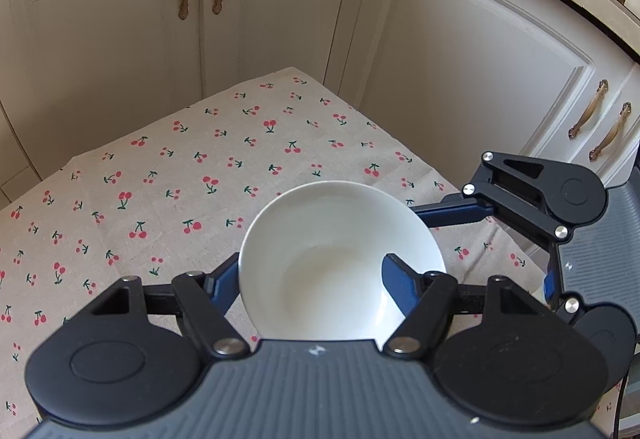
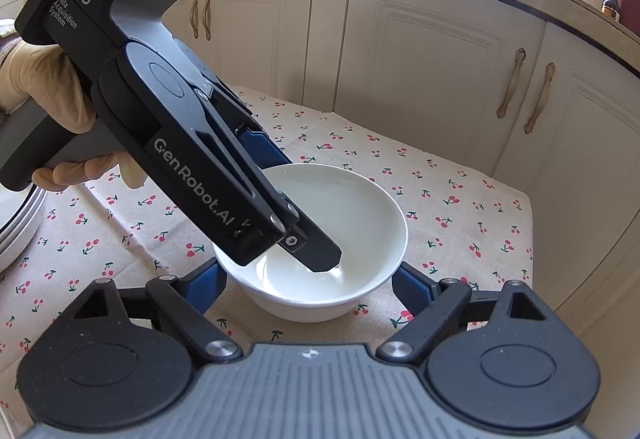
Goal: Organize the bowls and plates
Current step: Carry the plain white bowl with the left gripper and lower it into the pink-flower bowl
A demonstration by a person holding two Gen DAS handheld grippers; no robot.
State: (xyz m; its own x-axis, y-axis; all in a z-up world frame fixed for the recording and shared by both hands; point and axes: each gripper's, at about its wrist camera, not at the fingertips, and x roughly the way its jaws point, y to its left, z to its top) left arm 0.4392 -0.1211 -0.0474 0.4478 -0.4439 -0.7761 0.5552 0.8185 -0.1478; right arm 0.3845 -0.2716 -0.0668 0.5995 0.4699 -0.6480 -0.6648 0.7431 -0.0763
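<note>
A white bowl [image 1: 340,259] [image 2: 340,235] stands on the cherry-print tablecloth [image 1: 160,179] [image 2: 460,207]. My left gripper [image 1: 308,279] reaches down over the bowl's near rim, with one blue finger outside the wall and one inside; whether the pads press the wall I cannot tell. In the right wrist view the left gripper [image 2: 280,199] comes in from the upper left with its tip inside the bowl. My right gripper [image 2: 308,283] is open, its blue fingers spread on either side of the bowl, apart from it. It also shows at the right of the left wrist view [image 1: 516,239].
A stack of white plates [image 2: 16,227] lies at the left edge of the table. Cream cabinet doors [image 1: 460,79] [image 2: 440,59] stand close behind the table. The table's far corner and right edge [image 2: 528,207] are near the bowl.
</note>
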